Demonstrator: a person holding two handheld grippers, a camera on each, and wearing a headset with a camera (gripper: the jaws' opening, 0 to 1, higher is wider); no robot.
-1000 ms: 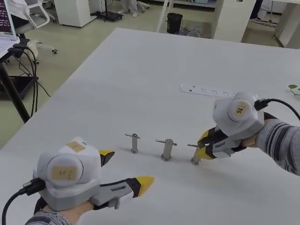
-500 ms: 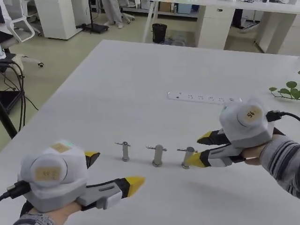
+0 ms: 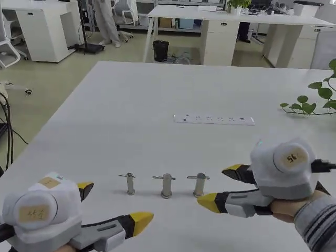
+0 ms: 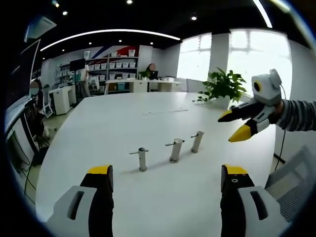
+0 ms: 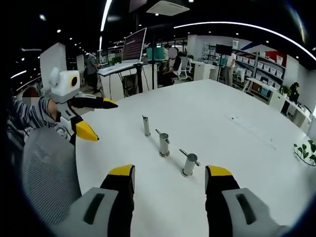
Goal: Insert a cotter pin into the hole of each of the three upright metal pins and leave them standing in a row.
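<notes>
Ahead, metal pins [image 3: 167, 185], clear of spread jaws

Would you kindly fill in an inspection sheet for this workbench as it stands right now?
Surface: white table, no marks seen.
Job's things: three metal pins upright in a row, a cotter pin through the top of each.
Clutter: power strip beyond the pins; plant leaves at the table's right edge.
Grippers: left gripper and right gripper open, holding nothing, apart from the pins.
Cables: black lead at the right gripper; dark cables beside the table, far left.
Surroundings: office desks, a bin, a person standing.
</notes>
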